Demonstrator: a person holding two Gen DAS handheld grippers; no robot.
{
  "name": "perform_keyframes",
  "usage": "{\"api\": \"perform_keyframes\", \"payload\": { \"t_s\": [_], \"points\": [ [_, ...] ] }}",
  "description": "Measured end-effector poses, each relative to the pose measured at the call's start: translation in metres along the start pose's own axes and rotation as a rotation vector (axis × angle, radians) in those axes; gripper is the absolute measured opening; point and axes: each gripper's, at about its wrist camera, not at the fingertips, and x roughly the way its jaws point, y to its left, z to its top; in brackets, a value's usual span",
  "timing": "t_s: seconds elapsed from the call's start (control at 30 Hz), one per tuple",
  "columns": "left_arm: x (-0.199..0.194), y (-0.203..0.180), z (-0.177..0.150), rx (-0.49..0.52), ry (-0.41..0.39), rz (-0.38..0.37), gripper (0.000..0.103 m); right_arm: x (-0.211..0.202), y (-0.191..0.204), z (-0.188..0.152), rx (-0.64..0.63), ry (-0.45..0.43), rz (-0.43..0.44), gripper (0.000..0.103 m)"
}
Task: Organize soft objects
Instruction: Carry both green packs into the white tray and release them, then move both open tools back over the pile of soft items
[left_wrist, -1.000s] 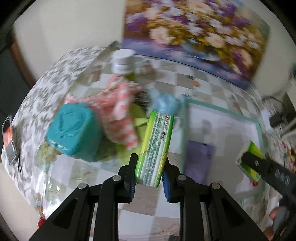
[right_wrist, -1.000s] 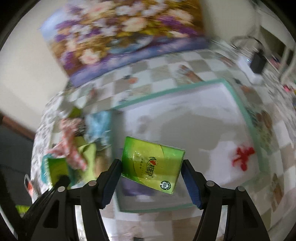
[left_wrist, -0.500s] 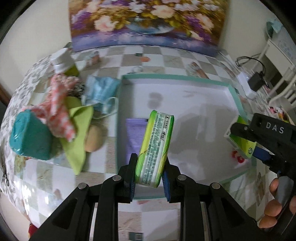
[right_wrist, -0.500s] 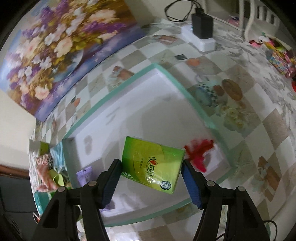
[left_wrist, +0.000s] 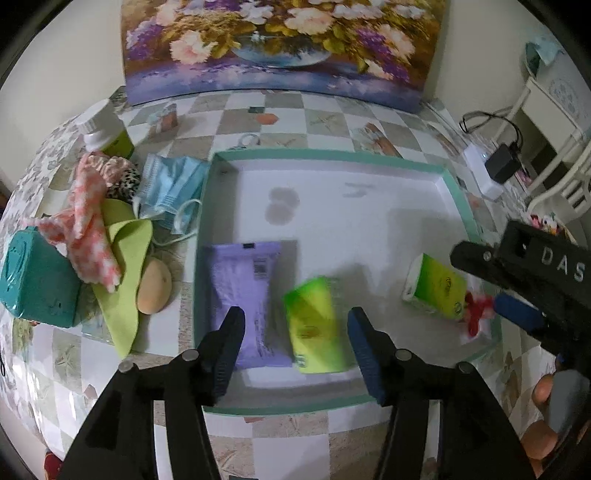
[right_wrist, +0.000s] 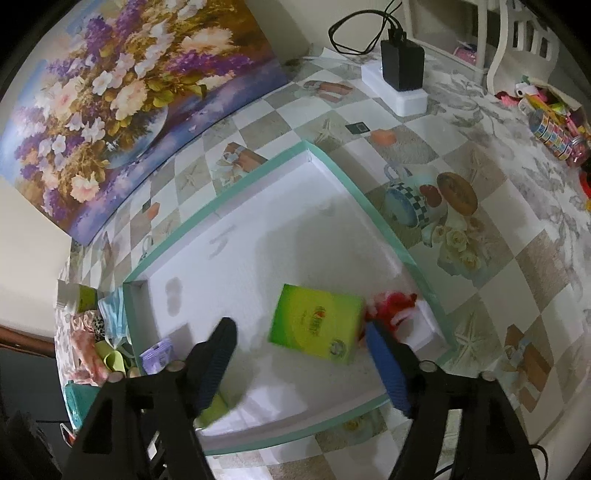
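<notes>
Inside teal-rimmed tray (left_wrist: 456, 199) – two green tissue packs (left_wrist: 316, 328) (left_wrist: 436, 286), one purple pack (left_wrist: 245, 295), both tongs (left_wrist: 295, 339) (right_wrist: 299, 354) wide open, empty

**Readable lettering: one marking**

The raised white letters "DAS" stand on the black body of the right gripper (left_wrist: 517, 295), seen from the left wrist camera. The green tissue pack (right_wrist: 316, 323) beside it carries a red logo and round emblem, too blurred to read.

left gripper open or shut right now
Open: the left gripper has its jaws spread wide, and the green tissue pack lies loose between them in the tray.
</notes>
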Motion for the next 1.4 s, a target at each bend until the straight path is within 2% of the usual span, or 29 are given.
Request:
{"api": "perform_keyframes", "payload": {
  "t_s": [0.1, 0.2, 0.27, 0.37, 0.4, 0.67, 0.87, 1.1, 1.4],
  "points": [
    [0.0, 0.009, 0.003, -0.031, 0.002, 0.011, 0.064, 0.0, 0.001, -0.001, -0.008, -0.001, -0.013, 0.082],
    [0.001, 0.021, 0.006, -0.084, 0.015, 0.02, 0.076, 0.001, 0.003, -0.001, -0.018, 0.01, -0.019, 0.085],
    [0.002, 0.031, 0.008, -0.123, 0.017, 0.028, 0.084, 0.003, 0.003, -0.002, -0.022, 0.013, -0.027, 0.088],
    [0.001, 0.044, 0.01, -0.176, 0.006, 0.057, 0.093, 0.003, 0.004, -0.002, -0.036, 0.006, -0.055, 0.1],
    [0.0, 0.048, 0.01, -0.19, 0.005, 0.065, 0.094, 0.003, 0.005, -0.003, -0.046, -0.001, -0.067, 0.103],
    [0.004, 0.082, 0.01, -0.32, 0.038, 0.067, 0.095, 0.004, 0.011, -0.005, -0.086, 0.0, -0.09, 0.103],
    [0.002, 0.097, 0.009, -0.372, 0.058, 0.066, 0.095, 0.007, 0.009, -0.006, -0.08, 0.017, -0.112, 0.103],
    [-0.006, 0.104, 0.011, -0.362, 0.067, 0.089, 0.095, 0.003, 0.019, -0.01, -0.123, 0.014, -0.127, 0.103],
    [-0.025, 0.112, 0.019, -0.329, 0.02, 0.117, 0.095, -0.01, 0.049, -0.02, -0.216, -0.034, -0.118, 0.103]
  ]
}}
